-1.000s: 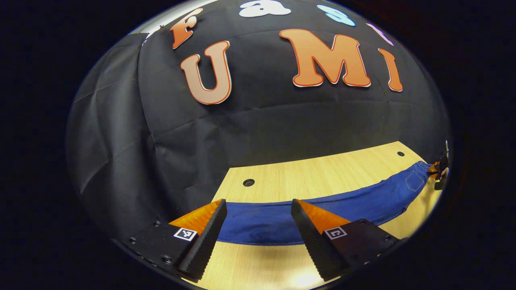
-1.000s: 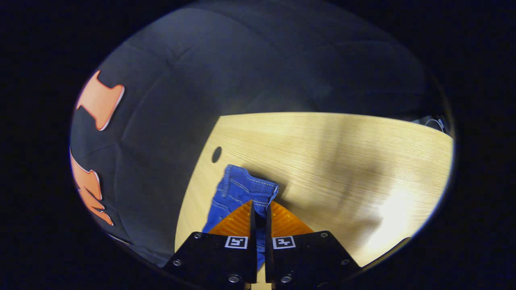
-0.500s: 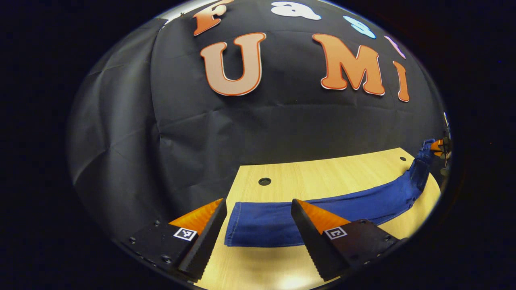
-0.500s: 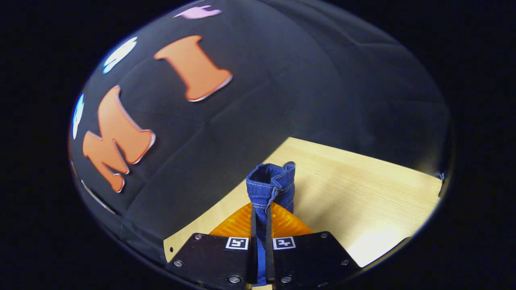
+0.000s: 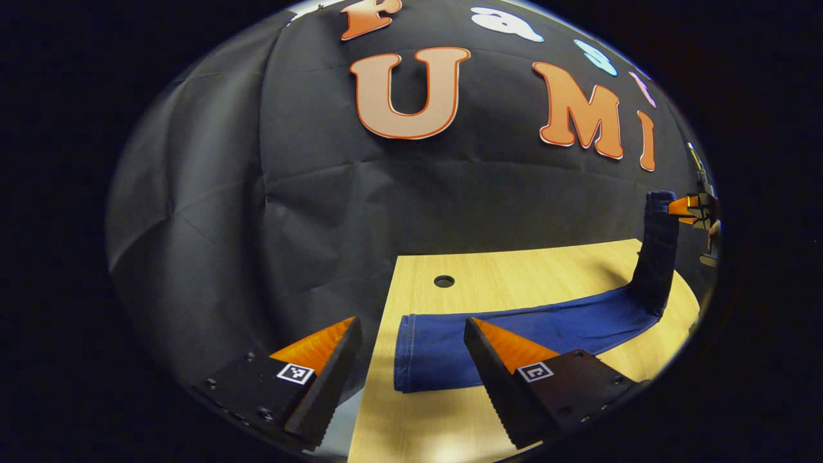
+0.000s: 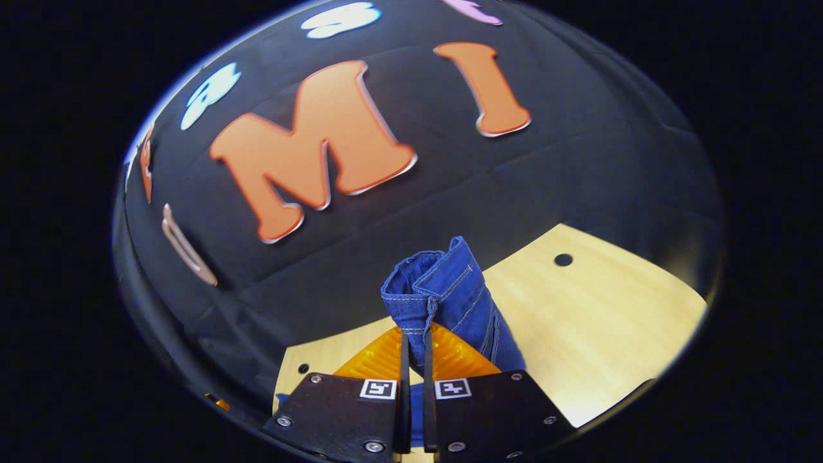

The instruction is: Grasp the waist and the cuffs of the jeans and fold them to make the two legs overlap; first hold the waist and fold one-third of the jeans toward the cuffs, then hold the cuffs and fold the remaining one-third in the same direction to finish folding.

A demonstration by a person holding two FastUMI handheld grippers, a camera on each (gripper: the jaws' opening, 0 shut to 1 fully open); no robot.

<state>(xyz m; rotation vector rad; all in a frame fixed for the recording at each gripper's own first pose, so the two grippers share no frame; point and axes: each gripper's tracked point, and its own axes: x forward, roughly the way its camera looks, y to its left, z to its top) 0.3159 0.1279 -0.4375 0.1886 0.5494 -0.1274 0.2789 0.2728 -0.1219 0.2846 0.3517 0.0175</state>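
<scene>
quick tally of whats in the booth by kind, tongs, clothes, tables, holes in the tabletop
tongs: 2, the left tongs open, the right tongs shut on the jeans
jeans: 1
table: 1
holes in the tabletop: 3, one in the left gripper view, two in the right gripper view
total: 7

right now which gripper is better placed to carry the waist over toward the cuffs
Right. The right gripper is shut on the waist of the jeans, lifted off the table. The left gripper hangs open by the cuffs, gripping nothing.
</scene>
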